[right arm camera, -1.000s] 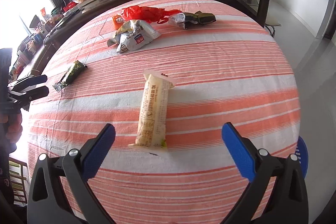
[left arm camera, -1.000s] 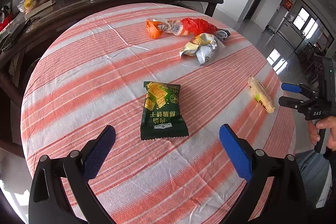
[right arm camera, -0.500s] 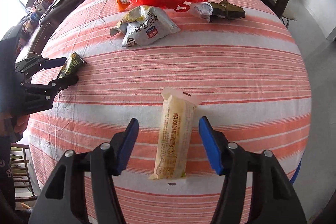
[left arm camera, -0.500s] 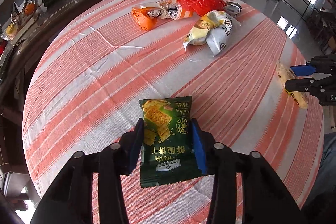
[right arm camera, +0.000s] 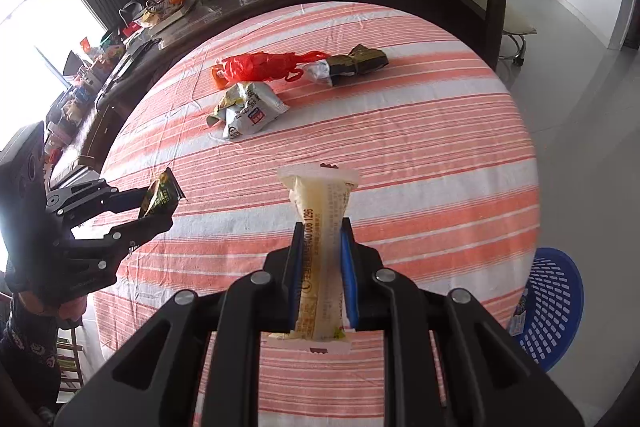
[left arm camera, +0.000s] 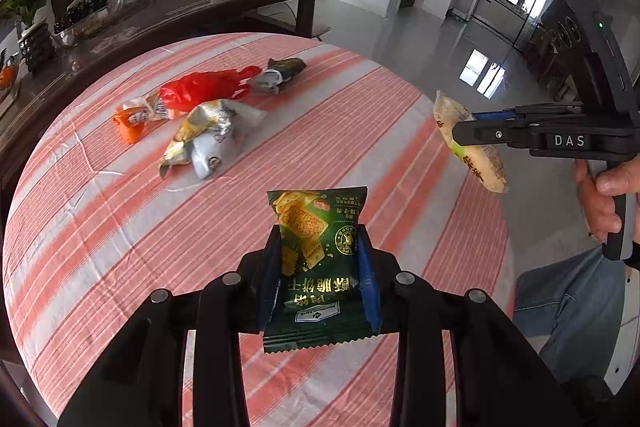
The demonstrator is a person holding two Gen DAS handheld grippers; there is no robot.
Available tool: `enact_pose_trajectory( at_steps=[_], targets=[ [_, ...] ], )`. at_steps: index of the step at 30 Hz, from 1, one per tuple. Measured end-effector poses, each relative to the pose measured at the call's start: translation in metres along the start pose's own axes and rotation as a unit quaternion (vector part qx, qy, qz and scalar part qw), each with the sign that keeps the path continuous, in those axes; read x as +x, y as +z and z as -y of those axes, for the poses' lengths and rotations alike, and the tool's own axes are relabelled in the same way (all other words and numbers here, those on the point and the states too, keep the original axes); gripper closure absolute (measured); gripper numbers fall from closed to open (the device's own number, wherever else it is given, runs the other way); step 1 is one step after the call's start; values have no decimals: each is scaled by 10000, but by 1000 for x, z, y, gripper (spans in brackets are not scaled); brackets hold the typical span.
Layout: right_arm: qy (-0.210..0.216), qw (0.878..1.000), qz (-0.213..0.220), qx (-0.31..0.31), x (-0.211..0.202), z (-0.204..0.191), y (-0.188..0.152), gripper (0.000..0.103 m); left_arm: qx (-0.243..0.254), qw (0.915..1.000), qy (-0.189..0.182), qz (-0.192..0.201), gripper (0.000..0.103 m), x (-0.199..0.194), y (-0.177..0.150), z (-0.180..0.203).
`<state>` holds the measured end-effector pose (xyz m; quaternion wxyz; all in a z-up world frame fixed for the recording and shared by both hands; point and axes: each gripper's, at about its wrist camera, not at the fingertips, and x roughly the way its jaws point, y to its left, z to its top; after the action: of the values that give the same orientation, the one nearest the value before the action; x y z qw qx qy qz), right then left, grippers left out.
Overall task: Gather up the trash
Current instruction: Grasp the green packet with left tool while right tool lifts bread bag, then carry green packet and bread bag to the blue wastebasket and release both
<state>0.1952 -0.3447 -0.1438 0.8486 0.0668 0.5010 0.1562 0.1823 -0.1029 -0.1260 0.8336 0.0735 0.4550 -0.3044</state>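
My left gripper [left arm camera: 318, 267] is shut on a green cracker packet [left arm camera: 316, 227] and holds it above the striped tablecloth [left arm camera: 100, 227]. My right gripper [right arm camera: 322, 255] is shut on a long pale yellow snack wrapper [right arm camera: 320, 211], also lifted off the table. Each gripper shows in the other view: the right one [left arm camera: 460, 133] with its wrapper [left arm camera: 480, 163], the left one [right arm camera: 160, 203] with the green packet [right arm camera: 160, 193]. More trash lies at the table's far side: a silver-yellow bag [left arm camera: 212, 135], a red plastic bag [left arm camera: 200, 89], an orange wrapper [left arm camera: 130, 121] and a dark wrapper [left arm camera: 280, 73].
A blue perforated basket [right arm camera: 556, 303] stands on the floor at the table's right edge. A dark glass-topped table [left arm camera: 180, 7] with a plant, fruit and dishes runs behind the round table. The person's hand [left arm camera: 604, 203] and jeans show at the right.
Both grippers have closed from wide open onto their wrappers. They have lifted the green packet and the yellow wrapper off the tablecloth.
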Motion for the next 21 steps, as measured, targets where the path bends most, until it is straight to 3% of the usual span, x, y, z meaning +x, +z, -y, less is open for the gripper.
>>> enact_pose_trajectory(
  at_steps=[6,10,15,21],
  targets=[
    [-652,9956,332,589,-57,96,-28,87,221,9970,-743,-15,68,39,37,99],
    [-936,9888,358,1102,-70,166,-61,87,323,9914,-1260,-136,68,74,57,167],
    [-1179,9803,365,1544,-66,233,-96,87,556,9864,-1469,-493,68,133,67,239],
    [-1245,9723,381,1942,-45,288,-124,87,739,9837,-1438,-789,68,199,69,288]
  ],
)
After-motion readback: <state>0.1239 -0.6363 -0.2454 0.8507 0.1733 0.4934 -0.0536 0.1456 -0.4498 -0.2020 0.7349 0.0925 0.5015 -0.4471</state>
